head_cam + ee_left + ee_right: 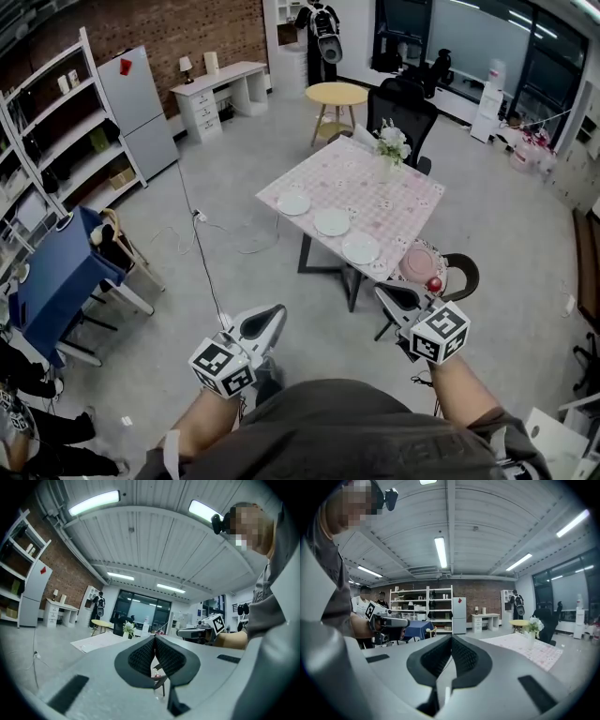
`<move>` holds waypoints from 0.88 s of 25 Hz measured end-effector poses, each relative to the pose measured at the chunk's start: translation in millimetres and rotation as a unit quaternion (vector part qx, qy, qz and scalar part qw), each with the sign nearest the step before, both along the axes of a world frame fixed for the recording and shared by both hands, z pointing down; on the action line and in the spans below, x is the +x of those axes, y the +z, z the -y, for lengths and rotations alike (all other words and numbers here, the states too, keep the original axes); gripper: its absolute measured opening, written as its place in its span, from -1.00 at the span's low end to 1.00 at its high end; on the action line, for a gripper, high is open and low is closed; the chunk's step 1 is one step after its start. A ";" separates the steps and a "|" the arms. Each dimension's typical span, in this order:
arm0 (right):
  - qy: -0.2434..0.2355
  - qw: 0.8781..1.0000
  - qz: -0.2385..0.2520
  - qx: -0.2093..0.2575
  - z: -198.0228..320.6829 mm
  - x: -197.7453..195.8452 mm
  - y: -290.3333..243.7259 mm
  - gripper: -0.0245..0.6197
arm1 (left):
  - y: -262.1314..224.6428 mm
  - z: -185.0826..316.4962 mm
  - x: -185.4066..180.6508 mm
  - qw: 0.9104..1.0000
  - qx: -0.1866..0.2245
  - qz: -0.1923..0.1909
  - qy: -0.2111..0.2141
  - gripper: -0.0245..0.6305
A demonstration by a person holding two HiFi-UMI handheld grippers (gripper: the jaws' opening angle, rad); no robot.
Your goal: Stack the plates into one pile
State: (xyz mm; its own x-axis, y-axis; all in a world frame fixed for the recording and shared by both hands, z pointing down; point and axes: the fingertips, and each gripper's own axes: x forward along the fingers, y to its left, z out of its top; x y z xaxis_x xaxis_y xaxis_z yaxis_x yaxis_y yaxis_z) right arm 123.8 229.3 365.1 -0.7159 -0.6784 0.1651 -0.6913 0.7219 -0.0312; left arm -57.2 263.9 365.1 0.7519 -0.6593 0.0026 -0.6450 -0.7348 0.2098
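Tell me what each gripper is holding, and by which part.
Nothing. The left gripper and right gripper both have jaws shut together, empty; the three plates lie on the table.

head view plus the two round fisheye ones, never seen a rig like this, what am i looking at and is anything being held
No robot here: a person holds a two-jaw gripper in each hand. The head view comes from a camera on the person's head, looking down: the left gripper and right gripper show at the bottom, each with a marker cube. The other two pictures come from wide-angle cameras riding on the grippers, looking along their jaws, hence the curved room. In both, the jaws are together with nothing between them, so nothing is held. Ahead stands a table with a pink patterned cloth. On it lie three white plates in a row, apart, not yet stacked, and a vase of flowers near the far edge.
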 end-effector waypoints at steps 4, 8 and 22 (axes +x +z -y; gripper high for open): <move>0.006 1.000 -0.005 0.016 43.5 -42.5 -3.3 -0.94 | 5.6 48.4 -39.6 1.000 0.014 -0.005 0.011 -0.91; 0.010 1.000 -0.003 0.023 95.6 -103.5 -15.1 -0.94 | 4.0 103.9 -97.6 1.000 0.017 -0.005 0.021 -0.91; 0.000 1.000 0.004 0.022 274.6 -266.9 -29.1 -0.94 | -2.1 273.8 -276.4 1.000 0.015 0.009 0.003 -0.91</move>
State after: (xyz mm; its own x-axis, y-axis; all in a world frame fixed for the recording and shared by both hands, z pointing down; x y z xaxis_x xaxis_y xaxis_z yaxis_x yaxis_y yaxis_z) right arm -143.1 -45.3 336.0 -0.7175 -0.6843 0.1299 -0.6906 0.7232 -0.0046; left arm -333.7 -9.9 363.0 0.7553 -0.6554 -0.0046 -0.6446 -0.7440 0.1760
